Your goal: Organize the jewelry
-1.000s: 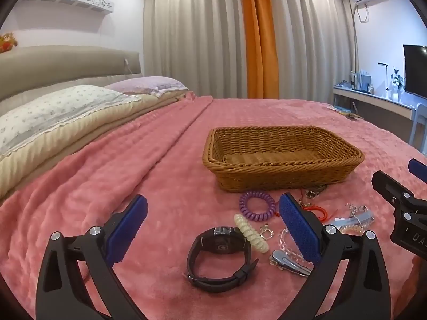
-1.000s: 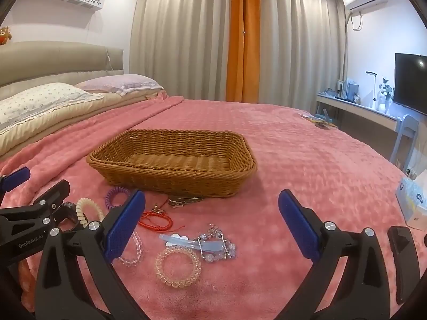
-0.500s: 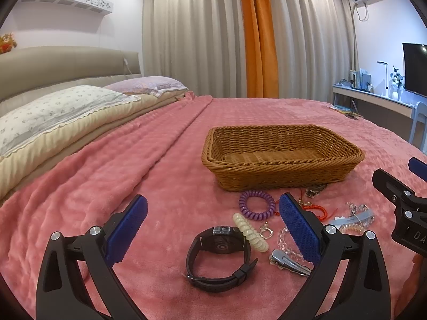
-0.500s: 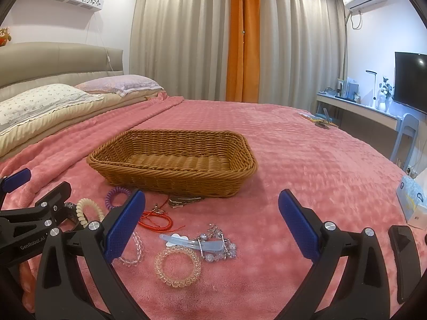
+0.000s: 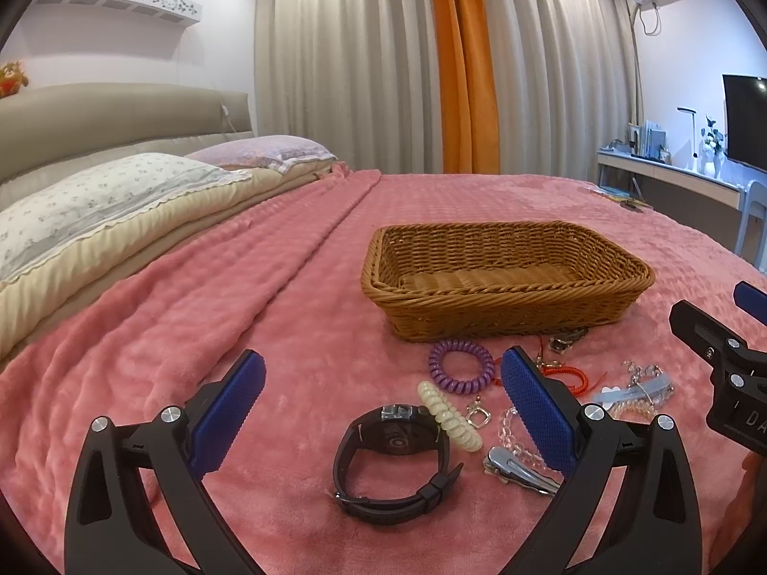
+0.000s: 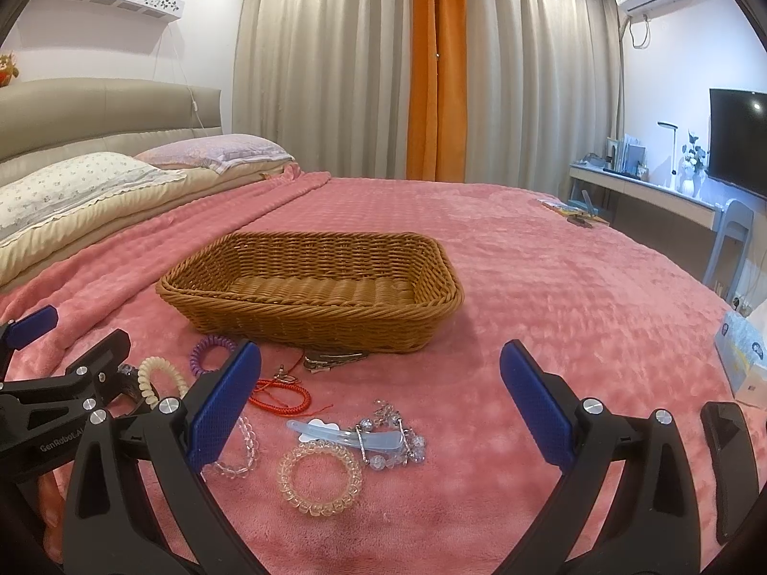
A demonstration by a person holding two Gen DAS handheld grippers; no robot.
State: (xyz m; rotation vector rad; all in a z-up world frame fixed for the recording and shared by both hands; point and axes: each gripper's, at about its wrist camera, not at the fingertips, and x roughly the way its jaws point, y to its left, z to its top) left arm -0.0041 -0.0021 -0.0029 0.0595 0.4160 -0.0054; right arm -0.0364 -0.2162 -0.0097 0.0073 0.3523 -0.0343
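Note:
An empty brown wicker basket (image 5: 508, 316) (image 6: 311, 321) sits on the pink bedspread. In front of it lie a black watch (image 5: 393, 474), a cream coil hair tie (image 5: 448, 416), a purple coil hair tie (image 5: 460, 366) (image 6: 211, 350), a red cord (image 6: 280, 395), a silver hair clip (image 5: 517, 469), a clear bead bracelet (image 6: 239, 450), a pale coil hair tie (image 6: 319, 479) and a blue clip with crystal beads (image 6: 364, 438). My left gripper (image 5: 381, 405) is open just before the watch. My right gripper (image 6: 381, 402) is open above the blue clip and pale tie.
Pillows (image 5: 110, 191) and a padded headboard line the left side. A desk (image 6: 642, 196) with a lamp, a TV (image 6: 738, 134) and a chair stand at the right. A tissue box (image 6: 743, 350) lies at the bed's right edge. Curtains hang behind.

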